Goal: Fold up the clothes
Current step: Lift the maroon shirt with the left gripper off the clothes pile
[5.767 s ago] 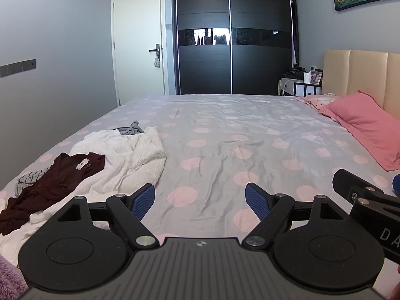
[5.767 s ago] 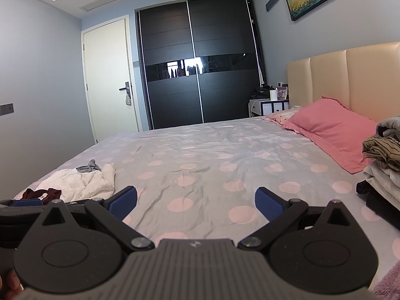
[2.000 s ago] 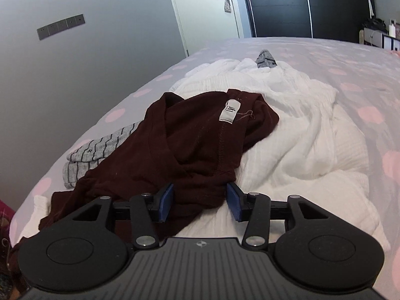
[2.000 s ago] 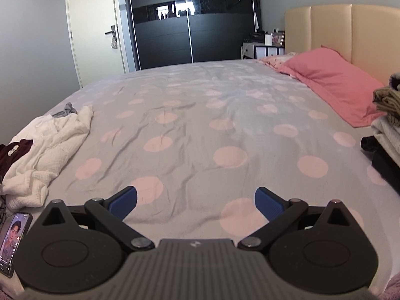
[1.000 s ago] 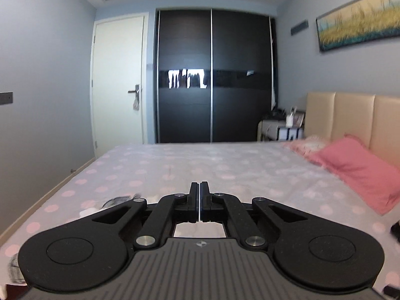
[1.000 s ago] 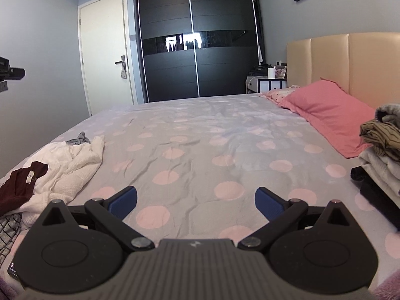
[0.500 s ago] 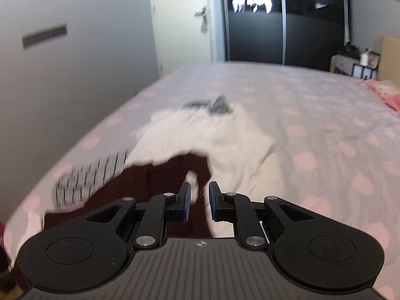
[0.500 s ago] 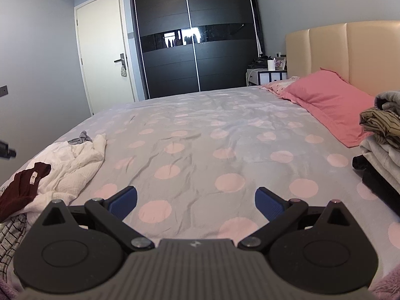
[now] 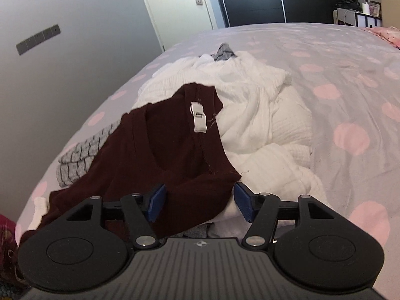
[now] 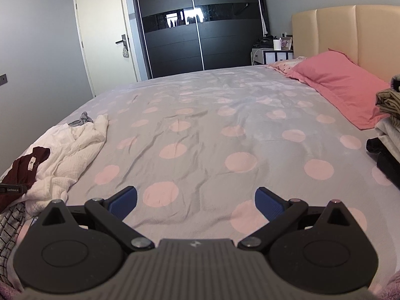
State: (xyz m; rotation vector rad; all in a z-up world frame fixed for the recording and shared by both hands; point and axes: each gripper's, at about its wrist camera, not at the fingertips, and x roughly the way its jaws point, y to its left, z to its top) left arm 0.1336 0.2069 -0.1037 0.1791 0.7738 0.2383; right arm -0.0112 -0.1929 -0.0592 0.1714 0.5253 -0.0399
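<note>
A maroon top [image 9: 175, 155] with a white label lies on a crumpled white garment [image 9: 262, 115] at the bed's left edge. My left gripper [image 9: 198, 201] is open, its blue pads either side of the maroon top's near edge, low over the cloth. A grey striped garment [image 9: 80, 152] lies under the maroon top on the left. My right gripper [image 10: 196, 202] is open and empty, held over the bedsheet. The maroon top [image 10: 25, 167] and white garment [image 10: 75, 147] also show at the left of the right wrist view.
The bed [image 10: 225, 130] has a grey sheet with pink dots. A pink pillow [image 10: 340, 87] lies by the headboard. A stack of folded clothes [image 10: 387, 125] stands at the right edge. A grey wall [image 9: 62, 50] runs close along the bed's left side.
My left gripper has opened from nearly shut and come down to the maroon top, which now lies between its pads. The right gripper has tilted down slightly and stays open.
</note>
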